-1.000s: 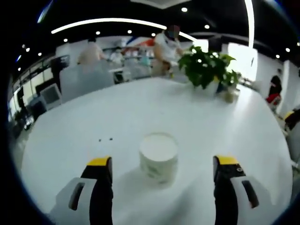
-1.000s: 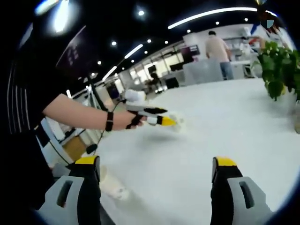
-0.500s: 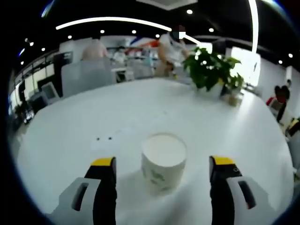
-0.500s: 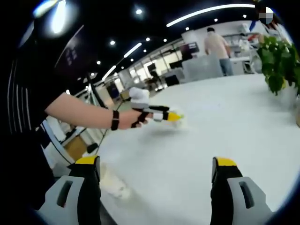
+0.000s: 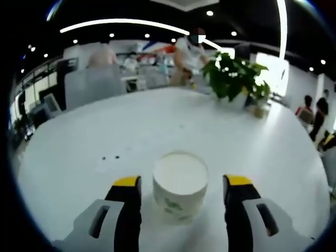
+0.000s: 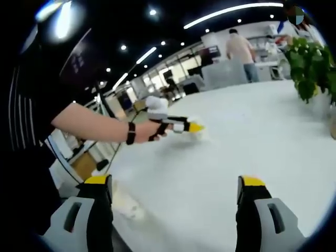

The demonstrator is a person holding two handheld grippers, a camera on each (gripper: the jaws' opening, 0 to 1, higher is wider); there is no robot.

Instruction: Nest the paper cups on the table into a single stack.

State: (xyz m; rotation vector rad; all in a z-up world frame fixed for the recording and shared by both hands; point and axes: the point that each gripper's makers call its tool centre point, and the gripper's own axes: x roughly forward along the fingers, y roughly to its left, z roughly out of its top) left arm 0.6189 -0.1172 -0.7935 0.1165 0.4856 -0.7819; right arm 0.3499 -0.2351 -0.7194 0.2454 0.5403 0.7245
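The left hand-held gripper (image 5: 181,184) straddles an upright paper cup (image 5: 180,185) on the white worktop (image 5: 157,126), jaws parted just beside its walls, nothing gripped. The right hand-held gripper (image 6: 176,184) hangs wide open, empty, farther off.

Matt white paper cup (image 5: 180,185), green print on its smooth wall, lower centre of the left gripper view. Smooth white table (image 5: 157,121), faintly glossy. Left gripper (image 5: 180,202) in hard plastic: yellow tips, black jaws, grey housings. Glossy green plant (image 5: 231,76) leaves, upper right.
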